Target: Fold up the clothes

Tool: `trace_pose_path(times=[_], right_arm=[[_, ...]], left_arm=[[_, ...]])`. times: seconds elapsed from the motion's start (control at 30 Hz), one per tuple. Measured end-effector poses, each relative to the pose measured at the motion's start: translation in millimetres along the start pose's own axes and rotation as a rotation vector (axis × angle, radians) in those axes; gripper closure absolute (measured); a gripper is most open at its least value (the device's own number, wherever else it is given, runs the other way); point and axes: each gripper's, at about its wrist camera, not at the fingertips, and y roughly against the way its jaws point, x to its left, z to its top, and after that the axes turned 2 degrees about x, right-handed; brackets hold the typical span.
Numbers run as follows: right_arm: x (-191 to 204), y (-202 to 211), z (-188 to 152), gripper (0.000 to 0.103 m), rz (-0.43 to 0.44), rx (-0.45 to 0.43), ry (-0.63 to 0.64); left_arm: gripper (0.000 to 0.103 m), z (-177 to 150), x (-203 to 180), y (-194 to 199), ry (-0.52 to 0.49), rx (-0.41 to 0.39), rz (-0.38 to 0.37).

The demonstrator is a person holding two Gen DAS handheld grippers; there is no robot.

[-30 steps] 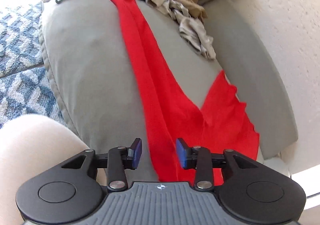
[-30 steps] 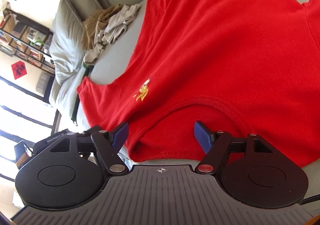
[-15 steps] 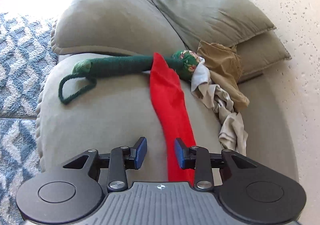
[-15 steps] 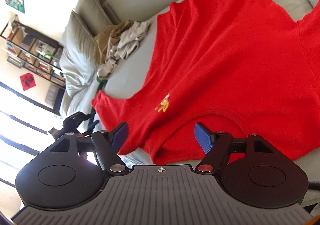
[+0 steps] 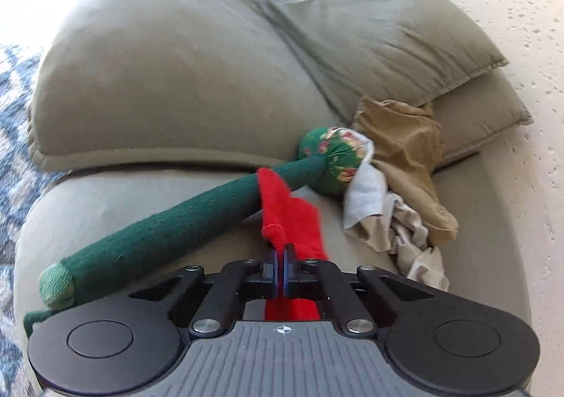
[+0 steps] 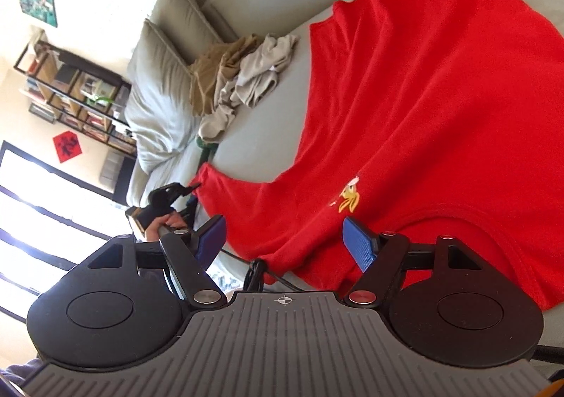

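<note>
The red T-shirt (image 6: 423,115), judged light and limp, is pinched at its sleeve tip (image 5: 273,233) by the left gripper (image 5: 281,264); the right gripper (image 6: 283,238) is held apart near the collar.

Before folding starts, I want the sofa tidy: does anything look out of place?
Yes. A green padded stick lies under the red shirt's sleeve, and crumpled beige clothes sit heaped against the cushion.
</note>
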Motion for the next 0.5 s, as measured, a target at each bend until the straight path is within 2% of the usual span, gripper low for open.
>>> trace_pose_path(times=[0.07,0.23,0.33,0.4,0.47,0.5], right_arm=[[5,-3,5,0.028,-0.001,-0.002,0.008],[11,-10,14,0.028,0.026,-0.011,0.008],[13,-19,14,0.028,0.033,0.015,0.002],[15,-21,11,0.028,0.045,0.039,-0.005],[18,-18,10,0.028,0.05,0.049,0.002],[20,-14,10,0.027,0.049,0.047,0.01]], left_arm=[[0.103,8,-22,10,-0.118,-0.048,-0.023],[0.103,17,-27,8,-0.178,-0.049,0.098],[0.101,22,-31,6,-0.214,-0.05,0.17],[0.094,24,-31,6,-0.23,-0.049,0.222],[0.066,14,-18,14,-0.189,-0.051,0.267],[0.063,10,-14,21,-0.173,-0.057,0.269]])
